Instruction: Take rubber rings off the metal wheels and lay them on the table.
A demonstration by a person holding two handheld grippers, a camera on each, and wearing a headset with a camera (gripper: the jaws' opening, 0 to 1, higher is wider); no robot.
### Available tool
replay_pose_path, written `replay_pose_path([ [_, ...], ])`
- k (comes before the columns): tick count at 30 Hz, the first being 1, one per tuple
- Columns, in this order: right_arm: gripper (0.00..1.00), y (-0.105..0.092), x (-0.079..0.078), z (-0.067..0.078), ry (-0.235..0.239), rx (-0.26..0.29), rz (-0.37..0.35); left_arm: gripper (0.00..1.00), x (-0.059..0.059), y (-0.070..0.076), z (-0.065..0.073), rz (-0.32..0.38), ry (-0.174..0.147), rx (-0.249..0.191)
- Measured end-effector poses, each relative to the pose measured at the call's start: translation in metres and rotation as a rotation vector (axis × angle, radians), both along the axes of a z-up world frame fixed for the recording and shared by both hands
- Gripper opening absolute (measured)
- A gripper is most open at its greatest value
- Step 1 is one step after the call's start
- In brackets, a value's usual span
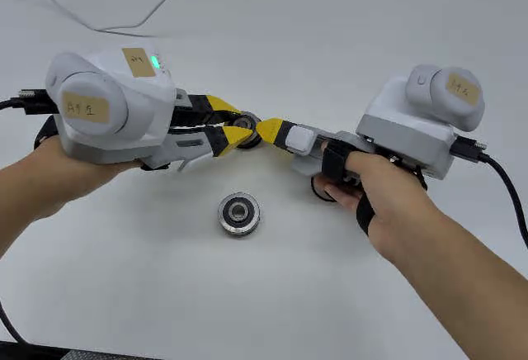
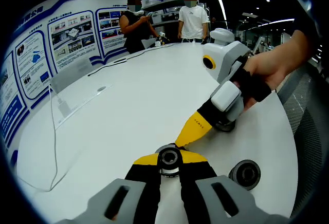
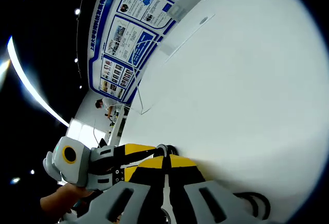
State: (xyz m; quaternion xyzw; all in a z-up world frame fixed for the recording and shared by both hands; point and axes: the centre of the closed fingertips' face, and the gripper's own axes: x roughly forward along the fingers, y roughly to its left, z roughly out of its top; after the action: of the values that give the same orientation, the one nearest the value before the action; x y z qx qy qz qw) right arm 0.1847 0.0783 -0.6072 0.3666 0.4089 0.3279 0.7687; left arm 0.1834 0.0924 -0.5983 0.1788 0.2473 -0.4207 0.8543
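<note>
Metal wheel (image 2: 169, 159) sits clenched in the left gripper (image 1: 232, 120) — the right gripper (image 1: 269, 130) has its jaws pressed together at the wheel's rim — while a second wheel (image 1: 239, 213) lies nearer.

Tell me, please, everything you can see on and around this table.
Small metal wheel with black rubber ring: 1, silver and black, clamped in the left claw.
Second ringed metal wheel: 1, silver and black, flat on the table, apart from both claws.
Dark round piece: 1, black, on the table under the right hand; wheel or loose ring, cannot tell.
Thin grey cable: 1, grey, far side of the table.
White table: 1, white.
Standing people: 2, at the table's far end.
Wall posters: several, blue and white.
Left claw: 1, black with yellow tips, shut on the wheel.
Right claw: 1, same colours, jaws together, tip at the held wheel's rim.
</note>
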Motion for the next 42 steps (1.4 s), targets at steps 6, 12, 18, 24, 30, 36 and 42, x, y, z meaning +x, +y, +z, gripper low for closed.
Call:
replay_pose_path([
  [6,0.01,-0.001,-0.001,0.000,0.052,0.013,-0.021,0.13,0.000,0.000,0.000,-0.001,-0.001,0.002],
  [12,0.01,0.000,-0.001,0.004,0.054,-0.003,-0.036,0.13,0.000,0.000,0.000,0.001,0.005,0.002],
  [18,0.00,0.000,-0.001,0.006,0.039,-0.003,-0.029,0.13,0.000,-0.001,0.000,0.001,0.005,-0.002],
  [24,0.00,0.002,-0.002,0.007,0.007,-0.009,-0.007,0.13,0.000,-0.001,0.000,-0.001,0.004,-0.003],
  [30,0.00,0.004,-0.002,0.010,-0.023,-0.012,0.014,0.13,0.000,0.000,0.000,-0.002,0.003,-0.003],
  [36,0.00,0.007,-0.003,0.014,-0.039,-0.010,0.039,0.13,0.000,0.000,0.000,-0.002,0.002,-0.004],
  [42,0.00,0.007,-0.004,0.015,-0.047,-0.006,0.057,0.13,0.000,0.000,0.000,-0.003,-0.001,-0.005],
])
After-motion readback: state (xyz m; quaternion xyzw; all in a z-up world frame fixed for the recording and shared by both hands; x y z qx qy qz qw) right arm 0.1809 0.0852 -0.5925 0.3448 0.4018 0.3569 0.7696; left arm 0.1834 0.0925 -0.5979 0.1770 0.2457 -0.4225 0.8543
